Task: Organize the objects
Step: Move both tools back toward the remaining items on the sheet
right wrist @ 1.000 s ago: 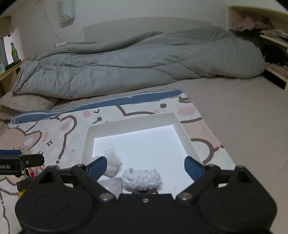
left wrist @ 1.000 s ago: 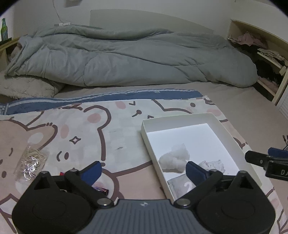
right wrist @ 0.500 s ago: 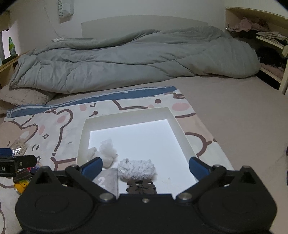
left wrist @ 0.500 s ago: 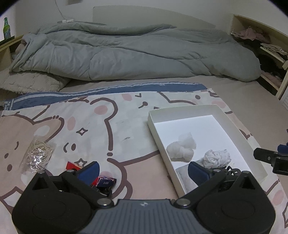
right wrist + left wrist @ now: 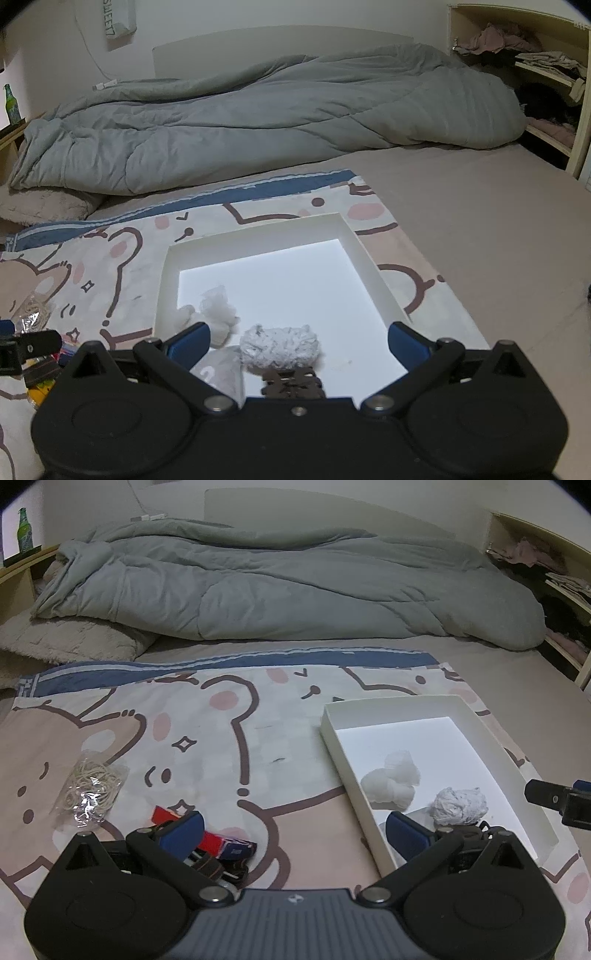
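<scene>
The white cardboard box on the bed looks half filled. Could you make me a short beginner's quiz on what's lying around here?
1. True or false: the bag of rubber bands lies inside the shallow white cardboard box.
2. Which is inside the box? A) crumpled white paper ball B) green glass bottle C) small red packets
3. Fill in: both the left gripper and the right gripper have their jaws ____.

Key: 1 false, it lies on the bear-print blanket. 2 A. 3 open, holding nothing.
</scene>
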`<action>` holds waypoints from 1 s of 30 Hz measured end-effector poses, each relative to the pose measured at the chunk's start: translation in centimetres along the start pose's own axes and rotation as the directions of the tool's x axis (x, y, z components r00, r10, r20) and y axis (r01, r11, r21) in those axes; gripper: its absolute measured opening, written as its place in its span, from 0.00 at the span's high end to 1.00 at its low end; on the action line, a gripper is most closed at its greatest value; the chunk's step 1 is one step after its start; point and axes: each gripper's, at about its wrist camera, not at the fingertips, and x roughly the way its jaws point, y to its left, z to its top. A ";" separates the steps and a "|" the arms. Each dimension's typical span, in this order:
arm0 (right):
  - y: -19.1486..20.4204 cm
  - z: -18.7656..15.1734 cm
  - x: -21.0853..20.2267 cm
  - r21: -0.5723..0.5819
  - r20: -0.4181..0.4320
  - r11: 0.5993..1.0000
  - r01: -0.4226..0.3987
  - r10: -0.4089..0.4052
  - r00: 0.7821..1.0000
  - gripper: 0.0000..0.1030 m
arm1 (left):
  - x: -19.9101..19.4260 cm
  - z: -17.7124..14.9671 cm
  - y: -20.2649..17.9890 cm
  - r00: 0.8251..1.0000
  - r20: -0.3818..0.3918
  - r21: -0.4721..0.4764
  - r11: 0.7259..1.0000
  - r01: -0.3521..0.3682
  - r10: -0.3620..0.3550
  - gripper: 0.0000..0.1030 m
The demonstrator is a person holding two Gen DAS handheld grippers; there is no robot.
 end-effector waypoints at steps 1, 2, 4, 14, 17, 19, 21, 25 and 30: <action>0.3 0.1 0.1 0.000 -0.002 1.000 -0.004 0.004 1.000 0.00 | 0.0 0.0 0.3 1.000 0.001 -0.002 1.000 -0.004 0.004 0.00; 0.6 0.1 0.2 -0.002 -0.003 1.000 -0.008 0.008 1.000 0.00 | -0.1 0.0 0.6 1.000 0.001 -0.005 1.000 -0.008 0.008 0.00; 1.3 0.2 0.4 -0.012 -0.002 1.000 -0.012 0.012 1.000 0.00 | -0.2 0.1 1.3 1.000 0.001 -0.012 1.000 -0.018 0.018 0.00; 5.0 0.8 1.3 -0.039 -0.007 0.998 -0.039 0.039 0.999 0.00 | -1.2 0.0 5.9 0.998 0.012 -0.068 0.995 -0.067 0.068 0.00; 6.1 0.9 1.6 -0.046 -0.009 0.998 -0.049 0.049 0.999 0.00 | -1.6 -0.1 7.5 0.996 0.015 -0.088 0.993 -0.082 0.084 0.00; 6.9 0.9 1.7 -0.054 -0.010 0.997 -0.056 0.055 0.998 0.00 | -2.0 -0.2 8.5 0.995 0.018 -0.102 0.991 -0.091 0.093 0.00; 7.9 0.9 1.9 -0.066 -0.011 0.996 -0.063 0.063 0.998 0.00 | -2.3 -0.3 9.6 0.995 0.022 -0.115 0.988 -0.099 0.102 0.00; 9.5 0.8 1.9 -0.084 -0.012 0.993 -0.081 0.080 0.997 0.00 | -3.0 -0.6 11.7 0.993 0.029 -0.142 0.983 -0.113 0.118 0.00; 11.7 0.7 1.8 -0.105 -0.012 0.989 -0.104 0.103 0.995 0.00 | -3.8 -1.0 14.4 0.988 0.032 -0.170 0.975 -0.141 0.148 0.00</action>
